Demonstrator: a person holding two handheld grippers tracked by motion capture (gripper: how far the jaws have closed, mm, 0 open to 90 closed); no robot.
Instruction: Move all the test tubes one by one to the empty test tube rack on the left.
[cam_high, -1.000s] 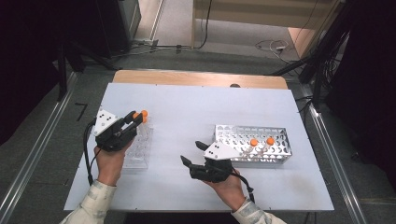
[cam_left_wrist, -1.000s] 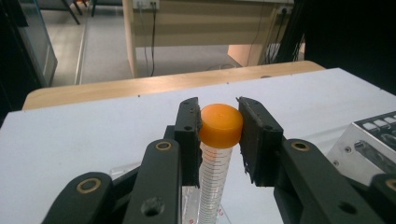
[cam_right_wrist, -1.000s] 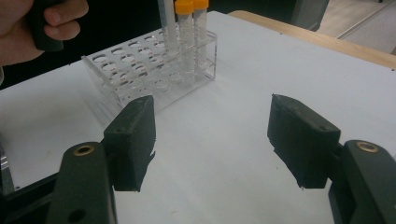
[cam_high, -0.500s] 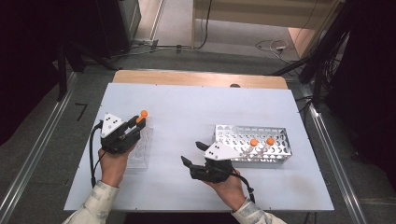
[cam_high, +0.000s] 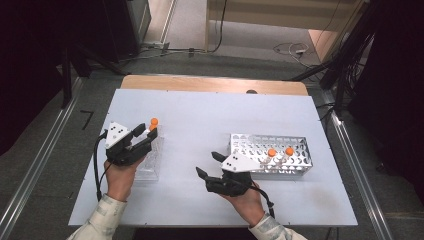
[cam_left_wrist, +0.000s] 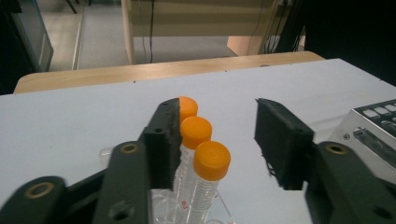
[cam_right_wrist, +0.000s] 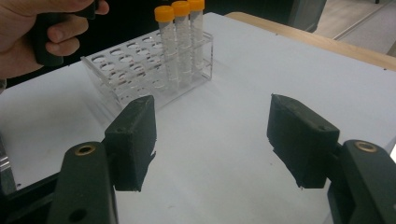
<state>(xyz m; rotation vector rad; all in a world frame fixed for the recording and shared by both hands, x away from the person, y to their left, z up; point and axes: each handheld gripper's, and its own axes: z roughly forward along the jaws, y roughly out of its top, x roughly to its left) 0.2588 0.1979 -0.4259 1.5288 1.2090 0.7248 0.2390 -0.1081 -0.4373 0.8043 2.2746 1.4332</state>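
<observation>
A clear plastic rack (cam_right_wrist: 154, 70) stands on the left of the white table (cam_high: 200, 115) and holds three orange-capped tubes (cam_left_wrist: 205, 182) upright in a row at its far end; its other holes look empty. The left tongs (cam_high: 150, 131) have just been opening and stand apart just above the caps, gripping nothing. A metal rack (cam_high: 270, 152) on the right holds two orange-capped tubes (cam_high: 280, 151). Beside it, the right tongs (cam_high: 207, 165) hang apart over bare table, empty.
</observation>
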